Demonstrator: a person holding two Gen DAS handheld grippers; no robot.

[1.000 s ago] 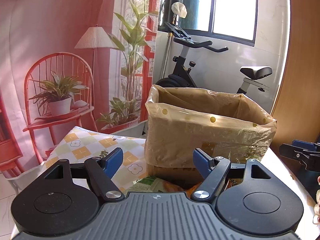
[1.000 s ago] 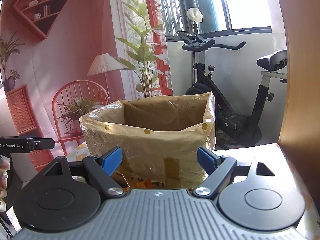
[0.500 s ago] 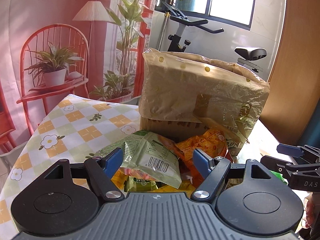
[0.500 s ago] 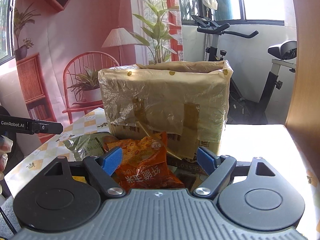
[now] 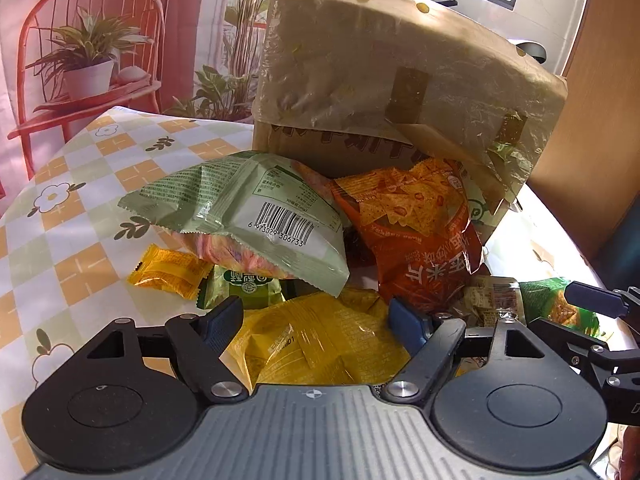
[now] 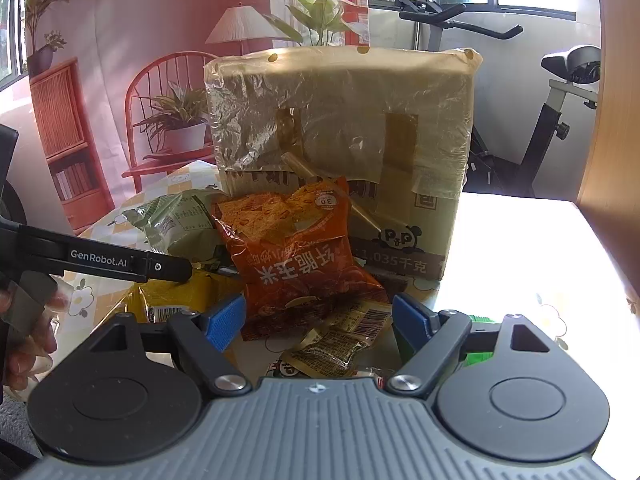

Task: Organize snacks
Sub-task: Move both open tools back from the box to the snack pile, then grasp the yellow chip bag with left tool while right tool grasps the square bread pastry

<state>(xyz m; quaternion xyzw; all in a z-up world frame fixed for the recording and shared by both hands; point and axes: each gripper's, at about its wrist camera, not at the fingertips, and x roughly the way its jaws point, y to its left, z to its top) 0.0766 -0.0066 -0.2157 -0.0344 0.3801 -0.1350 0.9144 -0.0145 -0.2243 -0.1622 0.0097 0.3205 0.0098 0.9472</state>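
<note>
1. Left wrist view looks down on a heap of snack packets lying on the counter (image 5: 80,200) with its orange-and-white checked flower cloth, hard against the near wall of a tall cardboard box lined with a yellowish dotted plastic bag (image 5: 380,80).
2. Left hand-held gripper (image 5: 316,320) has its blue pads spread, and the jaws have just been opening a little further; a crinkled yellow foil packet (image 5: 312,344) lies below the gap, but neither pad presses on it.
3. Farther off lie a pale green pouch with a barcode (image 5: 256,212) and, to its right, an orange-red corn-chip bag (image 5: 416,232). A small orange-yellow sachet (image 5: 168,274) sits at the left edge of the heap.
4. Right hand-held gripper (image 6: 318,322) is likewise spread and holds nothing. A brown printed sachet (image 6: 336,344) lies between and below its pads, the corn-chip bag just beyond.
5. My reading: this is the reach step, both tools poised over the pile with no packet picked yet and nothing visibly sorted into the box.
6. Next, each tool needs to settle on one packet, close on a firm edge or seam, then lift clear and carry it over the box's high rim. The loose foil may slip or drag neighbouring packets along.
</note>
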